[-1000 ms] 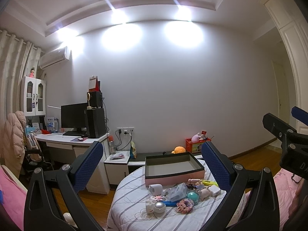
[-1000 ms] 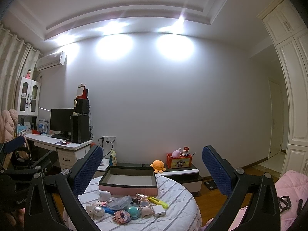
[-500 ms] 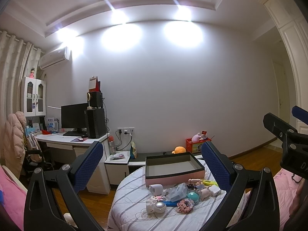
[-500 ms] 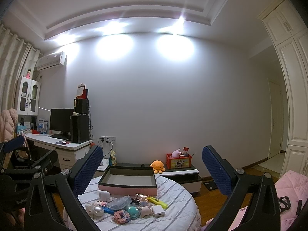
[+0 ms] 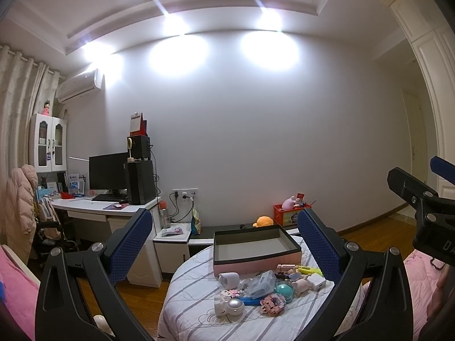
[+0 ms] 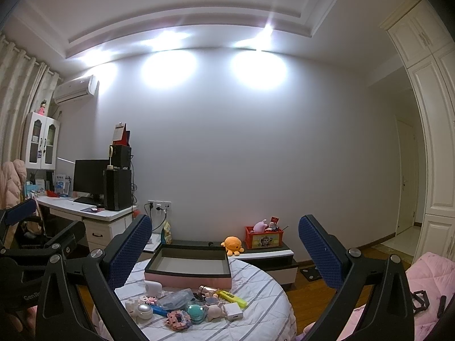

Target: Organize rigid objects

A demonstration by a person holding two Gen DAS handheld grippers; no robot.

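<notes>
A pile of small rigid objects (image 5: 264,287) lies on a round table with a striped cloth (image 5: 193,307): a white cup, a teal ball (image 5: 284,291), a pink block toy, a white charger, a yellow marker. Behind the pile stands an empty pink box (image 5: 256,245) with a dark rim. The pile also shows in the right wrist view (image 6: 184,304), with the box (image 6: 189,264) behind it. My left gripper (image 5: 224,244) is open and empty, held above and before the table. My right gripper (image 6: 224,250) is open and empty too.
A white desk (image 5: 108,213) with a monitor and speaker stands at left. A low cabinet (image 6: 267,255) behind the table carries an orange plush and a red toy crate. Pink bedding (image 6: 426,278) lies at right. The floor is wooden.
</notes>
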